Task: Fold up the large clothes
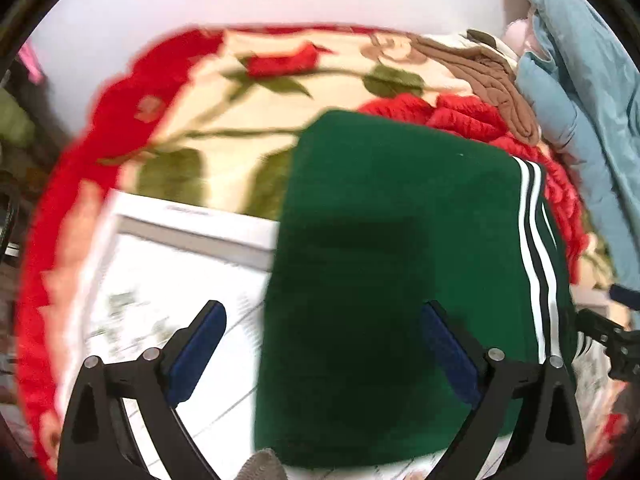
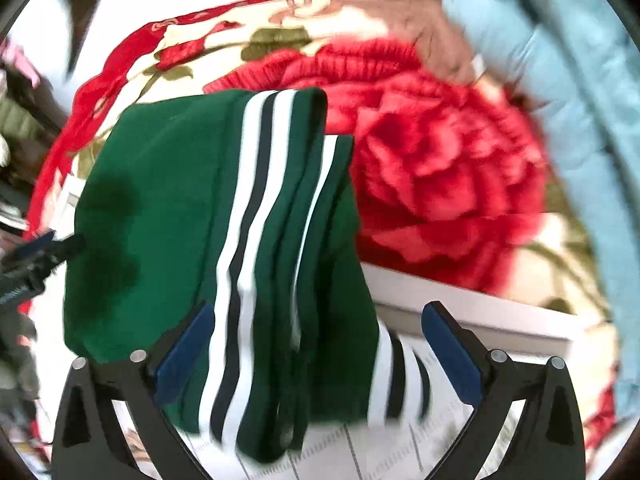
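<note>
green garment folded, beneath both grippers | left gripper jaws apart | right gripper jaws apart

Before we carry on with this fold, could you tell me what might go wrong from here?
1. Both grippers, left and right, are open, so nothing holds the green garment; its stacked layers could slide apart.
2. The striped edge looks uneven, with layers offset, so another fold may come out crooked.
3. The garment overhangs the white board onto the soft floral blanket; a grasp there might catch the blanket too.
</note>
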`<state>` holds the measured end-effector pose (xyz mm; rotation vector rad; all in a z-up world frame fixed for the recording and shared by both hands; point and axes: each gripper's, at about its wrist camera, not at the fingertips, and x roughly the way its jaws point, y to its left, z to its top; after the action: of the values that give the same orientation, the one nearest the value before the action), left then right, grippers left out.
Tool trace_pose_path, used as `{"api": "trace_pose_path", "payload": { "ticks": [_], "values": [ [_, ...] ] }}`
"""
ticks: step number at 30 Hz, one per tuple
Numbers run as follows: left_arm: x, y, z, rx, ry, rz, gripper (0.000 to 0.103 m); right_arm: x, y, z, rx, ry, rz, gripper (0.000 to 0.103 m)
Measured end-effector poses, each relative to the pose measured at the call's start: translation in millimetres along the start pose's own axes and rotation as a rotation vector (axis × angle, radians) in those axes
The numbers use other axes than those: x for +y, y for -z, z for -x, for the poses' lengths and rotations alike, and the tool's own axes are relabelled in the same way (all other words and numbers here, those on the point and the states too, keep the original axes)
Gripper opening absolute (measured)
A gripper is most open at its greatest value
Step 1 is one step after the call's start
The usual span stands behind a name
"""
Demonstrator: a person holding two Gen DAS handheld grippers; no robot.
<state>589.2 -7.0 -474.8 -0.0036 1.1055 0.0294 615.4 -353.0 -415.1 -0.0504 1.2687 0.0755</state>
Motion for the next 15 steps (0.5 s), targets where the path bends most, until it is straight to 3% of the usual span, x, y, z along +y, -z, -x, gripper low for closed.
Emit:
{"api": "trace_pose_path", "payload": {
  "ticks": [3,9,15],
  "values": [
    [-4.3,19.2,51.4,-0.052,-0.049,-0.005,0.099,12.9,32.8,41.0,-0.04,0.043,-0.026,0.103],
    [-8.9,41.5,154.5,-0.098,-0.065,0.029,0.099,41.8,89.6,141.5,-0.093,0.127,-0.078,0.103],
    [-11.8,59.8,270.0,-0.158,-0.05,0.038,0.099,76.4,140.9,278.3,-0.188,0.21,-0.077,0.103]
  ]
}}
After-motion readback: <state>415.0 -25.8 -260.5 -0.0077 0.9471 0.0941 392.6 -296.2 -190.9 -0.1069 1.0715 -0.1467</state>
